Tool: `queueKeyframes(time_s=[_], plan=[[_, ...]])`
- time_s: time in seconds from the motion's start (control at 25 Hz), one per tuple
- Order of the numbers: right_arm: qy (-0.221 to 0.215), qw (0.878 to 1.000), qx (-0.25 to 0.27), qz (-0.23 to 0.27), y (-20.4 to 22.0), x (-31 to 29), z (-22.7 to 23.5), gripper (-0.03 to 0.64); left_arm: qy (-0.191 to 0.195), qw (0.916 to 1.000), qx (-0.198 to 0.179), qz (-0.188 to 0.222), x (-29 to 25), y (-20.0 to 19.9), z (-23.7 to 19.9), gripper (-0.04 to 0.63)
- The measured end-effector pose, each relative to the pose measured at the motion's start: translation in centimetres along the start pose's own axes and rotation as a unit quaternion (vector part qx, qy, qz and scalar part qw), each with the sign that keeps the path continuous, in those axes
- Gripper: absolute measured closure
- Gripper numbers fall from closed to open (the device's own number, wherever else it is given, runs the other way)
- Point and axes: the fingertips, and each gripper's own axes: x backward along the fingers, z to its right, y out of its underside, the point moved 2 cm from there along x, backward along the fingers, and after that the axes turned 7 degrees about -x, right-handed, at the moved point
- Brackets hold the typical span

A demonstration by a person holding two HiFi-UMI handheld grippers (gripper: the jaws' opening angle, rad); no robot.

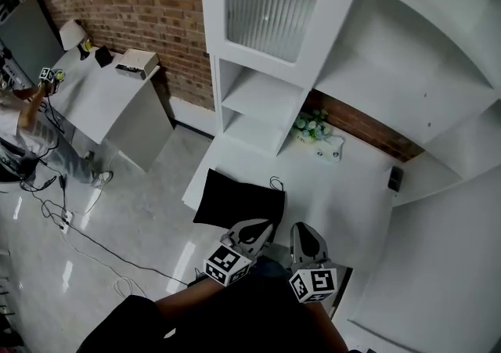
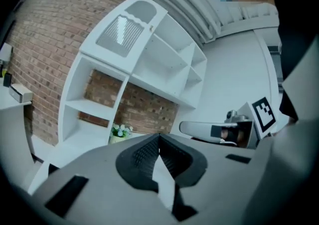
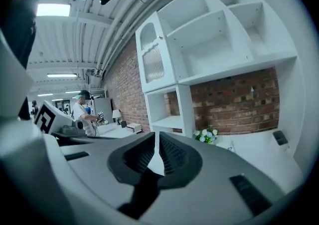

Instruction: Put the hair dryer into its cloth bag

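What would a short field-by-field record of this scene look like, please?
left tongs: shut, empty
right tongs: shut, empty, beside the left tongs
bag: black, lying on the white table, in front of both tongs
hair dryer: not in sight
flowers: at the back of the table, under the shelves

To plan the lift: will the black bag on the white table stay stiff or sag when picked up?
Probably floppy: the black bag lies limp on the white table, like soft cloth. Gripped at one corner, it may sag. Its thin cord looks loose and could snag.
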Motion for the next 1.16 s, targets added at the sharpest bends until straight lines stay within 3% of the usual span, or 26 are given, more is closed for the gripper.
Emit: queueKeyframes(time_s=[0.2,0.4,0.64,0.96,1.16], plan=[[0.048,0.999,0.02,0.016,-0.3,1.3,-3.1,0.594,-0.009,0.9984,-0.05,0.024,2.9,-2.4,0.4,0.578],[0.064,0.997,0.008,0.037,-0.1,1.2,-5.3,0.598,-0.002,0.998,-0.049,0.039,4.3,-3.6,-0.3,0.578],[0.074,0.996,0.044,0.038,-0.6,0.4,-7.1,0.598,-0.027,0.9952,-0.078,0.054,5.9,-4.7,-0.6,0.578],[0.034,0.996,0.073,0.034,-0.4,-1.5,-10.4,0.598,-0.048,0.9956,-0.067,0.044,7.8,-3.5,-2.9,0.578],[0.01,0.997,0.074,0.032,-0.2,-2.0,-11.3,0.599,-0.038,0.9953,-0.079,0.041,8.1,-3.4,-2.9,0.578]])
